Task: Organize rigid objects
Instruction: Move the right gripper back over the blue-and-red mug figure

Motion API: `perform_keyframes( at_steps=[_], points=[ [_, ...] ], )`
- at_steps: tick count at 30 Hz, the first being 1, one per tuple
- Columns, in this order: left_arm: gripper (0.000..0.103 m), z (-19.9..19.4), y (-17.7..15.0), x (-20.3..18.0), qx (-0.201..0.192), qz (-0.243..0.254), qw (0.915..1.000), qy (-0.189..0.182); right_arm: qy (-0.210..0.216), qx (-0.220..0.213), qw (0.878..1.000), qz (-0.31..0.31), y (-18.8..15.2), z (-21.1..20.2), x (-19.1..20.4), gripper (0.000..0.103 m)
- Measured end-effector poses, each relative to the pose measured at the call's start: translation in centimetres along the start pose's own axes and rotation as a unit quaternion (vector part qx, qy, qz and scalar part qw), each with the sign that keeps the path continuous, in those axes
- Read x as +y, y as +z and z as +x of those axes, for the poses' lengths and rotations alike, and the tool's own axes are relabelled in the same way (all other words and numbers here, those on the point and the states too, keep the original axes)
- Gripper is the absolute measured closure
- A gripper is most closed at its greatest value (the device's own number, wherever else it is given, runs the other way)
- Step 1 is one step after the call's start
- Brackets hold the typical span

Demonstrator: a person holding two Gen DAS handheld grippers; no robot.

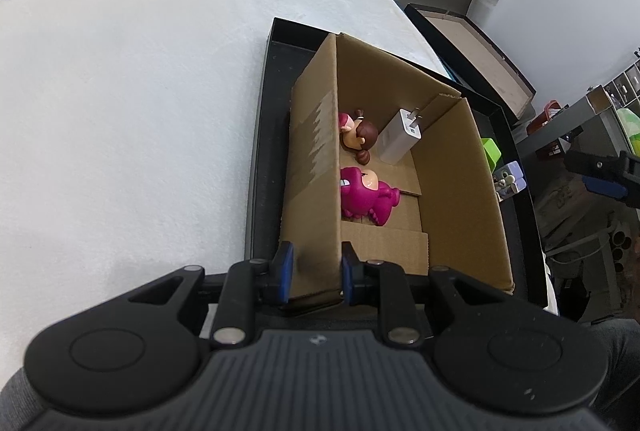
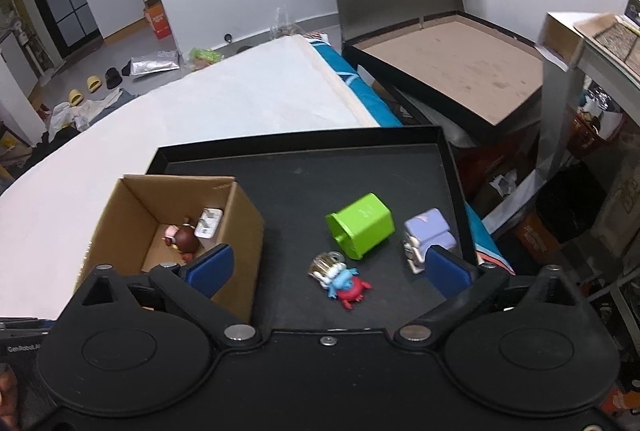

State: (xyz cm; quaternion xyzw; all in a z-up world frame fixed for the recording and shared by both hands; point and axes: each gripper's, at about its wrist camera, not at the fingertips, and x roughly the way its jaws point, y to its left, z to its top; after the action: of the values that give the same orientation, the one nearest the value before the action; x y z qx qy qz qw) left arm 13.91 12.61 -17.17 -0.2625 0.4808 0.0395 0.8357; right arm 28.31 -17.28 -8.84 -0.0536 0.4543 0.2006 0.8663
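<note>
A brown cardboard box (image 1: 452, 199) stands in a black tray (image 1: 264, 151). Inside lie a brown-haired doll (image 1: 358, 137), a magenta figure (image 1: 366, 197) and a white charger (image 1: 400, 135). My left gripper (image 1: 315, 273) is shut on the box's near-left wall. In the right wrist view the box (image 2: 240, 223) is at the left of the tray (image 2: 296, 155). My right gripper (image 2: 328, 271) is open and empty above the tray floor. Between its fingers lies a small blue-and-red figure (image 2: 340, 279). A green cube (image 2: 362, 229) and a lilac block figure (image 2: 426, 237) lie beyond.
The tray rests on a white padded table (image 1: 140, 91). A second black tray with a brown floor (image 2: 452, 67) stands to the right, off the table. Shelves and clutter fill the right side; shoes and bags lie on the floor beyond.
</note>
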Motion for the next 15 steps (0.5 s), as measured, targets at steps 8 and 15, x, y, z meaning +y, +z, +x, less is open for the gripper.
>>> perform_keyframes(
  at_steps=[8,15],
  points=[
    [0.08,0.1,0.0,-0.1,0.0,0.0,1.0,0.002,0.016,0.015,1.0,-0.015,-0.7,0.4,-1.5,0.0],
    [0.08,0.1,0.0,0.0,-0.001,0.0,1.0,0.0,0.029,0.036,0.999,-0.028,-1.3,1.8,-2.1,0.0]
  ],
)
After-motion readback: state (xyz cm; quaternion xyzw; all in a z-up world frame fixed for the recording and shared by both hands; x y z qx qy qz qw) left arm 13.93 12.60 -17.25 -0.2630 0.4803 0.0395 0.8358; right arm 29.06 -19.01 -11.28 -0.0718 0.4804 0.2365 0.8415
